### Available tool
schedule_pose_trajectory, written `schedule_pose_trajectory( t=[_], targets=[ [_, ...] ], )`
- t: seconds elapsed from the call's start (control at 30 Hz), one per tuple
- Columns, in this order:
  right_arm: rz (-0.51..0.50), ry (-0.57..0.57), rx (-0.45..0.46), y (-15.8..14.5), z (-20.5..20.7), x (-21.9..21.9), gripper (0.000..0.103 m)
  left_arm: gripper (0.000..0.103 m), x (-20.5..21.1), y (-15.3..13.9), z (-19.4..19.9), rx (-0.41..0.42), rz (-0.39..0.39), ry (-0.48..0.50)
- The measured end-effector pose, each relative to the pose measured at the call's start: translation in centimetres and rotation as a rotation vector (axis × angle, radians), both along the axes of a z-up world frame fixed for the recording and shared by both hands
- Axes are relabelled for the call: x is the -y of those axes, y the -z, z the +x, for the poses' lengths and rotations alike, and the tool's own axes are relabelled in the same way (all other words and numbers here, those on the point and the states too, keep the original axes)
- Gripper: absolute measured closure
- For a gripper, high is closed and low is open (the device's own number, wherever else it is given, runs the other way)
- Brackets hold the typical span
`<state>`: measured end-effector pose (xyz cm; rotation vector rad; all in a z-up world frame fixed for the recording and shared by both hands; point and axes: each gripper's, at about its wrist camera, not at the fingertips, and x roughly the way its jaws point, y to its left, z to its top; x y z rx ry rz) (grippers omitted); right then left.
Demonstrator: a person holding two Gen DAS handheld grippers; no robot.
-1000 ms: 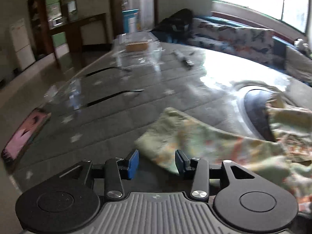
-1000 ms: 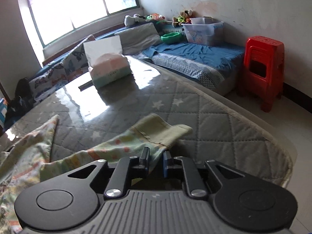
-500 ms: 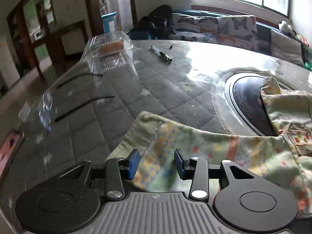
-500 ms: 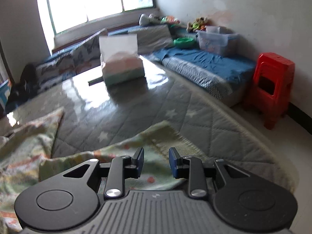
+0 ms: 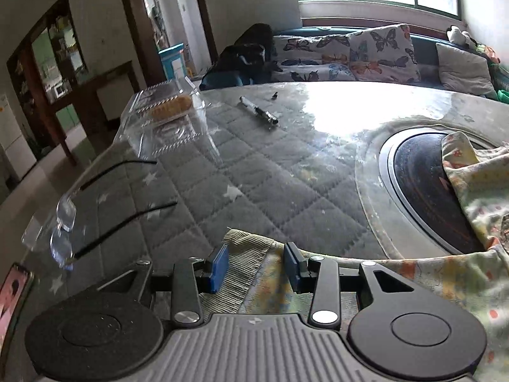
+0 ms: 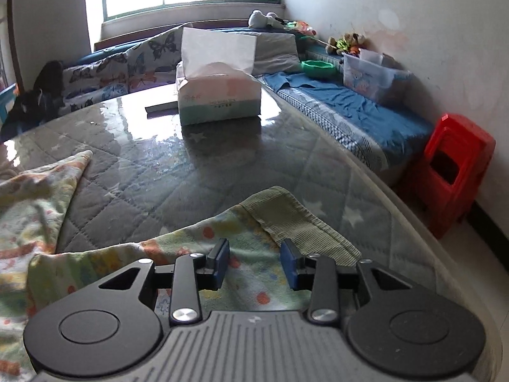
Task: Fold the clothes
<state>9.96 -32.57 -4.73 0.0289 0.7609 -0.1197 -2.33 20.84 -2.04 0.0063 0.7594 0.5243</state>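
Fold barely begun: garment (image 6: 248, 242) lies spread on the tabletop (image 5: 286, 172), left gripper (image 5: 256, 264) and right gripper (image 6: 254, 262) fingers parted over its cuffs, gripping nothing.

A: What sits on the quilted surface (image 5: 286, 172) toward the far left?

B: A clear plastic clamshell box (image 5: 165, 117) with something orange-brown inside. A pen (image 5: 259, 115) lies a little to its right, its small cap (image 5: 274, 95) apart from it. Two black rods (image 5: 124, 226) lie near the left edge, and a phone (image 5: 12, 296) at the corner.

A: And on the other side?

B: A tissue pack (image 6: 218, 95) with a sheet standing up, a dark flat strip just behind it. Beyond the edge, a red plastic stool (image 6: 455, 172), a green bowl (image 6: 319, 68) and a clear storage bin (image 6: 370, 74) on the blue bedding.
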Motion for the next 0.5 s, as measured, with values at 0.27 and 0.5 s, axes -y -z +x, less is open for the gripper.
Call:
schedule_pose_trajectory(
  t=[0.27,0.5],
  targets=[
    [-0.009,-0.064,0.008,-1.1,-0.6,-1.2,0.065,0.059,-0.1,0.2,0.3,0.008,0.042,0.018],
    [-0.008,-0.134,0.015,-2.5,-2.0,-2.4,0.061,0.061,2.0,-2.2,-0.7,0.046,-0.024,0.054]
  ],
)
